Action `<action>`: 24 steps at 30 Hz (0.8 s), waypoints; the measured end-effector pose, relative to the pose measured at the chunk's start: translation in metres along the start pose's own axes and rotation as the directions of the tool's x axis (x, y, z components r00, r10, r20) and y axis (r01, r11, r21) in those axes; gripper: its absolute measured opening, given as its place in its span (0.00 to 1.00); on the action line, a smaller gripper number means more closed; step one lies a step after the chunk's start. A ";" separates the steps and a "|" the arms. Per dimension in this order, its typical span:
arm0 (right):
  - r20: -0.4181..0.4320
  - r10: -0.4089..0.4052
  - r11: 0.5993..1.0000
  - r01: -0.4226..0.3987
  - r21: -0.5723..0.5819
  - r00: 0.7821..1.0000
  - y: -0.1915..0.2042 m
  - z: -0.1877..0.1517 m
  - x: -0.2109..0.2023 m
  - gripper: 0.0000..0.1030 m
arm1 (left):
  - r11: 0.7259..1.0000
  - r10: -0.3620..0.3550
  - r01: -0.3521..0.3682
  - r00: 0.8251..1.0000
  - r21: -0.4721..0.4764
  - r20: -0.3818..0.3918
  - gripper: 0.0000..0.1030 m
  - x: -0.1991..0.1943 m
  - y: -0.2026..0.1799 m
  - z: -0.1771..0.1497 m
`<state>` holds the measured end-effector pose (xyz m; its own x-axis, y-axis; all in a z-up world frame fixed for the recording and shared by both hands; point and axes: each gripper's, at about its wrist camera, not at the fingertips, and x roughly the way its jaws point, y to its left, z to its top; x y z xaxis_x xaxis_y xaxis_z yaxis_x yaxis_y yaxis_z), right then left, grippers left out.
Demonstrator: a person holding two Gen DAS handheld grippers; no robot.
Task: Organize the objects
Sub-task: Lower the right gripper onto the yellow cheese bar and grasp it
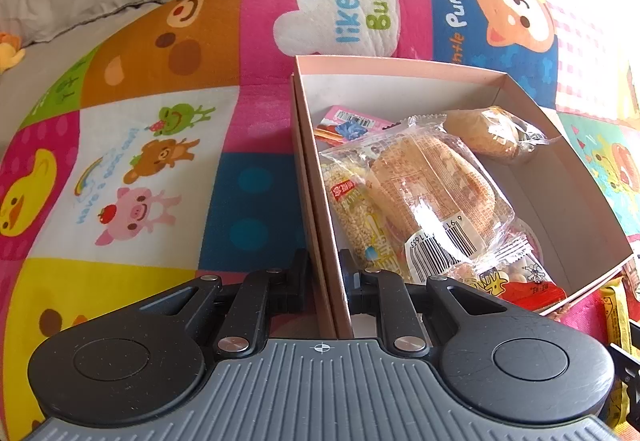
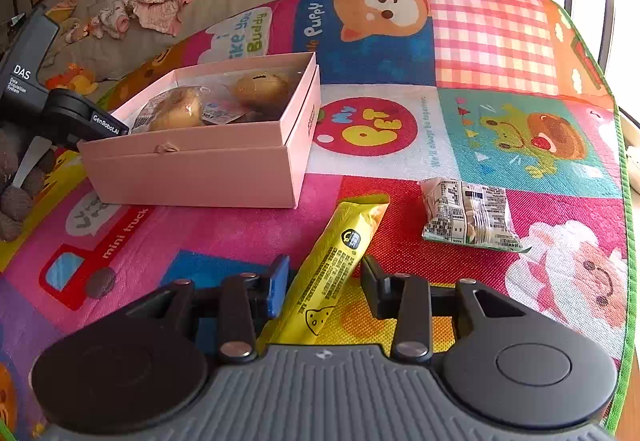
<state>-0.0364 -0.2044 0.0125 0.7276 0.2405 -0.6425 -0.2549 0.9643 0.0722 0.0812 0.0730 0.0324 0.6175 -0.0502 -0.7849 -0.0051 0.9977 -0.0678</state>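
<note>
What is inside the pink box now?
In the pink box, several wrapped snacks: a large clear-wrapped bread on top, a sesame bar beside it, a small bun behind. Packets beneath are partly covered, and the box floor under them is hidden.

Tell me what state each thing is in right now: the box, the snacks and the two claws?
Pink box: open, lid off, partly filled.
Bread packet: sealed, lying inside the box.
Yellow snack stick: sealed, flat on the mat, between the right claw's fingers.
Grey packet: sealed, on the mat, outside the box.
Left claw: shut on the box's wall.
Right claw: around the stick; contact unclear.
</note>
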 end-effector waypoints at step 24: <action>-0.097 0.158 0.986 -0.152 0.066 0.983 -0.004 -0.013 -0.049 0.23 | 1.000 -0.004 0.004 1.000 -0.010 0.001 0.17 0.000 -0.001 0.000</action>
<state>-0.0795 -0.2219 0.0337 0.6130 0.3782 -0.6937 -0.3205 0.9215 0.2192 0.0813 0.0721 0.0324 0.6180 -0.0540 -0.7843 -0.0103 0.9970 -0.0768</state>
